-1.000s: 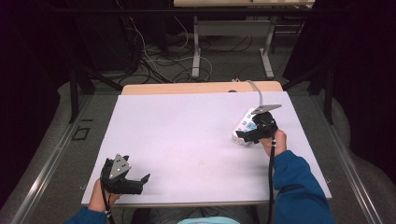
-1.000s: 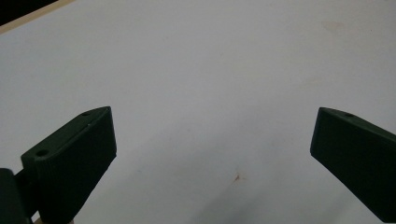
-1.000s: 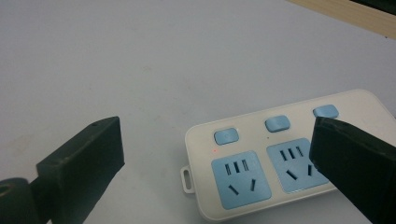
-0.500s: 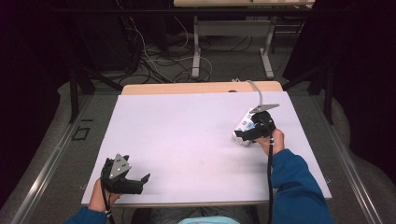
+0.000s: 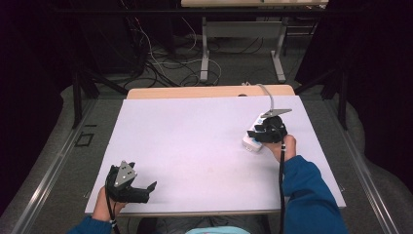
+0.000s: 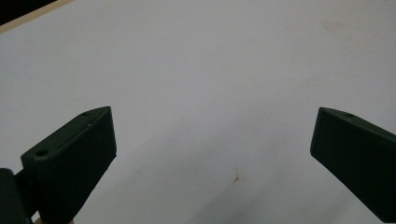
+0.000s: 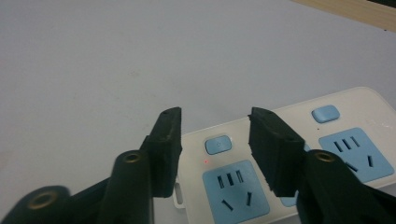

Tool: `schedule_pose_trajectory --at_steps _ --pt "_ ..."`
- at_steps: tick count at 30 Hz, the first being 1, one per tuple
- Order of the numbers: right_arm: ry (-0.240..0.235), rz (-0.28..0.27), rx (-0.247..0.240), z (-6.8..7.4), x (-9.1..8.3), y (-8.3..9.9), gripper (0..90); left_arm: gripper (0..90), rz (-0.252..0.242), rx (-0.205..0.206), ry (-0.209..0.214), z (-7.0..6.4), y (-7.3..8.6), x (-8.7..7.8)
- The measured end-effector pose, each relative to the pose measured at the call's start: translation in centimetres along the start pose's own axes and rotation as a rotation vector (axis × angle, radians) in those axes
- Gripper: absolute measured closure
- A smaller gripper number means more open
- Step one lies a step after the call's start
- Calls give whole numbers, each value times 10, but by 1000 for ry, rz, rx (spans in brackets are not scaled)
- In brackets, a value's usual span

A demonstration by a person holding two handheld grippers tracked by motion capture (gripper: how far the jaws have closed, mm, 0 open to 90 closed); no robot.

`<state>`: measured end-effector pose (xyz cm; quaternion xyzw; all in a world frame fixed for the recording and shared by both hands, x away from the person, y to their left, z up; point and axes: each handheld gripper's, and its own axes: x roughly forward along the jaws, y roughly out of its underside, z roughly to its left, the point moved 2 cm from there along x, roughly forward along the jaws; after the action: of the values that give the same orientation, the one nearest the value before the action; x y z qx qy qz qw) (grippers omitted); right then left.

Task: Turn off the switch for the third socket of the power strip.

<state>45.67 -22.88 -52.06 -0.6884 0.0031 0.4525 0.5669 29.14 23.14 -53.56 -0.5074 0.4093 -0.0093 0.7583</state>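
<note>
A white power strip [image 5: 250, 142] with blue sockets lies on the right side of the white table [image 5: 195, 131], and its grey cable [image 5: 268, 95] runs off toward the back edge. My right gripper [image 5: 262, 134] hovers just over the strip's near end. In the right gripper view, the right gripper [image 7: 215, 123] is open, its jaws straddling the blue switch button [image 7: 218, 144] of the power strip [image 7: 299, 115] beside a lit red dot [image 7: 205, 162]. My left gripper [image 5: 148, 189] rests at the front left, and the left gripper [image 6: 212, 135] is open wide over bare table.
A wooden tabletop strip [image 5: 195, 91] shows behind the white surface. Loose cables [image 5: 165, 63] and metal desk legs [image 5: 204, 53] occupy the floor beyond. A small brown speck [image 6: 236, 177] marks the table near my left gripper.
My right gripper has sunk slightly toward the power strip's near end. The left gripper has stayed put.
</note>
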Motion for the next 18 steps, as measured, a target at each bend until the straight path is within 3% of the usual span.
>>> schedule_pose_trajectory --at_steps 2,7,11,18 --pt "-5 8 17 1 0 0 669 4 0 -6 8 0 0 1" --pt "8 7 1 0 4 0 845 4 1 -4 6 0 0 1" --pt "25 8 4 0 5 0 899 5 0 -5 5 0 0 0" --pt "41 11 15 -1 10 0 900 5 1 -3 6 0 0 1"
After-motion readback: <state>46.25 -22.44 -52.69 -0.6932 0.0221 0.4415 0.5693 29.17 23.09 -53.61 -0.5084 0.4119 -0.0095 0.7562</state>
